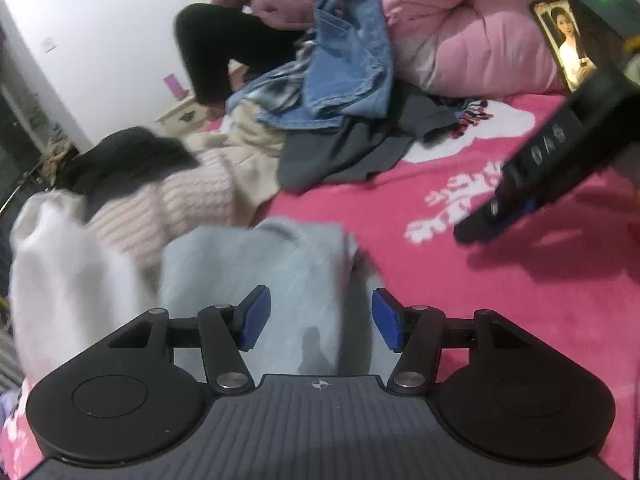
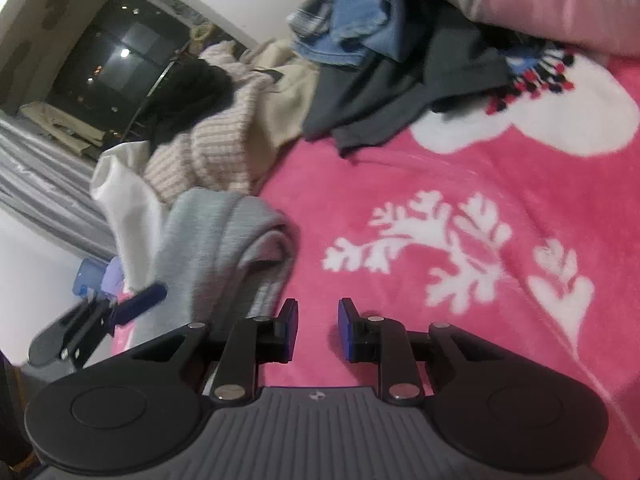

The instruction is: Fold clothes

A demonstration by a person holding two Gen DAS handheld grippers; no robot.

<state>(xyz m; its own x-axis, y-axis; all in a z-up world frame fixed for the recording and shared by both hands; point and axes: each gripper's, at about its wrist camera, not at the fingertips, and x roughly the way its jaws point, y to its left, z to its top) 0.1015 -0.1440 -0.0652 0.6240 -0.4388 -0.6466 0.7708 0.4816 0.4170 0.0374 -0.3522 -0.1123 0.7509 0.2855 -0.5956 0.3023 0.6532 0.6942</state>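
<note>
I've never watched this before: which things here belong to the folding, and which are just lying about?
For the folding:
- light grey garment
- left gripper
- right gripper
- clothes pile: jeans, striped sweater

Lying about:
- pink duvet
- phone
- pink blanket

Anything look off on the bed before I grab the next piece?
Nothing damaged or spilled. The grey garment lies bunched, not flat, beside the unsorted clothes pile. A phone rests against the pink quilt, apart from the clothes.
</note>
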